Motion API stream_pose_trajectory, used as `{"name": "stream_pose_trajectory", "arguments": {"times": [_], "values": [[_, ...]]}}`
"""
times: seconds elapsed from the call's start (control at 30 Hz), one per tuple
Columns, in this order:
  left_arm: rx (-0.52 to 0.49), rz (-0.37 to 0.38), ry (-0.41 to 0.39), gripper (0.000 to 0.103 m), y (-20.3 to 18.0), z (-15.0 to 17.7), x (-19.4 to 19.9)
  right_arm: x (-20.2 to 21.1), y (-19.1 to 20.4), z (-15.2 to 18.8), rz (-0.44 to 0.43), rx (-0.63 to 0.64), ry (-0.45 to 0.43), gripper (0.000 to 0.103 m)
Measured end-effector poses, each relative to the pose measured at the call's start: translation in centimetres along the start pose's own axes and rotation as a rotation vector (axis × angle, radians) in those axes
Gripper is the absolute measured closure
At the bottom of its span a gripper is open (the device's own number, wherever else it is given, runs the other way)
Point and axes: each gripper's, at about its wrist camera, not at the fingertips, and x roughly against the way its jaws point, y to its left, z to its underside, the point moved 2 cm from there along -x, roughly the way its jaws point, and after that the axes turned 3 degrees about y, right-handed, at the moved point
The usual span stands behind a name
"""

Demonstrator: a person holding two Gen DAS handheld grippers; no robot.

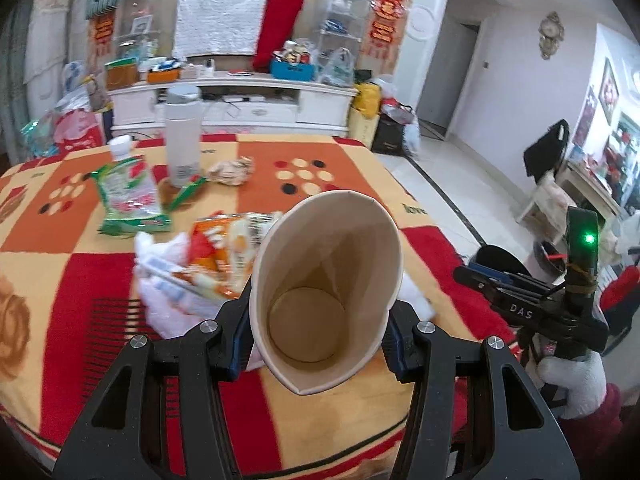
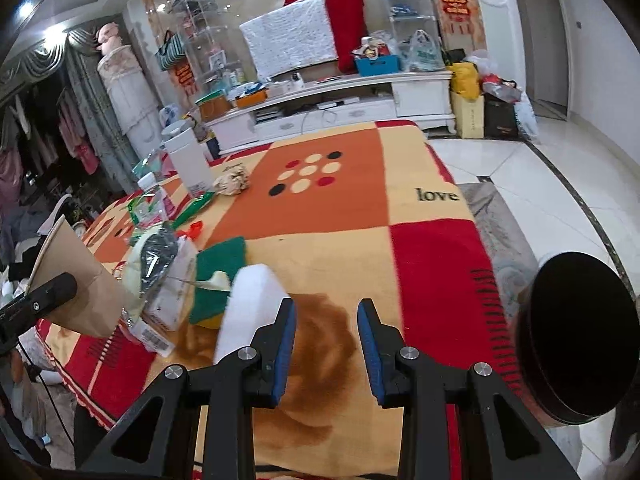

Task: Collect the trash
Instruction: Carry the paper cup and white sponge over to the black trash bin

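- Your left gripper (image 1: 320,334) is clamped on a paper cup (image 1: 326,276), lifted above the near edge of the table (image 1: 328,156); the cup looks empty.
- Your right gripper (image 2: 326,346) holds nothing; its jaws show a gap but sit at their tightest.
- Not yet collected: green wrapper (image 1: 128,196) toward the far left corner, crumpled paper ball (image 1: 232,171) near the far edge, orange packet (image 1: 224,252) and white tissue mid-table.
- Dark bin (image 2: 576,336) sits off the right edge.
- Task looks early; most trash remains.

Left tool (image 1: 320,320) clamped on a load, right tool (image 2: 326,344) empty, fully closed, both angled downward.
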Motion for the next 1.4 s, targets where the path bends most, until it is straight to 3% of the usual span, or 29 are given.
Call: {"name": "stream_pose_trajectory", "arguments": {"times": [0.17, 0.3, 0.37, 0.53, 0.67, 0.73, 0.83, 0.93, 1.13, 1.4], "values": [[-0.007, 0.014, 0.02, 0.052, -1.1, 0.0, -1.1, 0.1, -1.3, 0.4, -0.002, -0.028, 0.004, 0.073], [0.001, 0.004, 0.03, 0.052, -0.7, 0.4, -1.3, -0.6, -1.0, 0.6, -0.079, -0.059, 0.056, 0.072], [0.005, -0.007, 0.03, 0.052, -0.3, 0.6, -1.2, -0.9, -0.5, 0.7, -0.105, -0.068, 0.067, 0.06], [0.017, -0.035, 0.022, 0.052, 0.7, 1.0, -0.6, -0.9, 2.4, 0.4, -0.164, -0.032, 0.065, 0.056], [0.035, -0.033, 0.024, 0.052, 1.2, 1.1, -0.7, -2.5, 4.6, 0.2, -0.152, 0.016, 0.1, 0.041], [0.034, -0.03, 0.028, 0.052, 1.1, 1.2, -0.8, -4.2, 5.8, 0.5, -0.122, 0.051, 0.137, 0.041], [0.025, -0.02, 0.032, 0.052, 0.7, 1.4, -0.8, -6.4, 5.6, 0.9, -0.105, 0.048, 0.17, 0.067], [0.015, -0.008, 0.03, 0.052, 0.3, 1.3, -0.5, -6.1, 4.5, 1.1, -0.111, 0.018, 0.158, 0.072], [-0.011, 0.057, 0.033, 0.052, -2.0, 0.6, -0.8, -2.4, 1.9, 0.5, -0.079, 0.006, 0.079, 0.073], [-0.074, 0.124, 0.072, 0.052, -6.6, 0.4, -3.1, 0.2, -2.6, 0.5, -0.008, -0.052, 0.049, 0.073]]}}
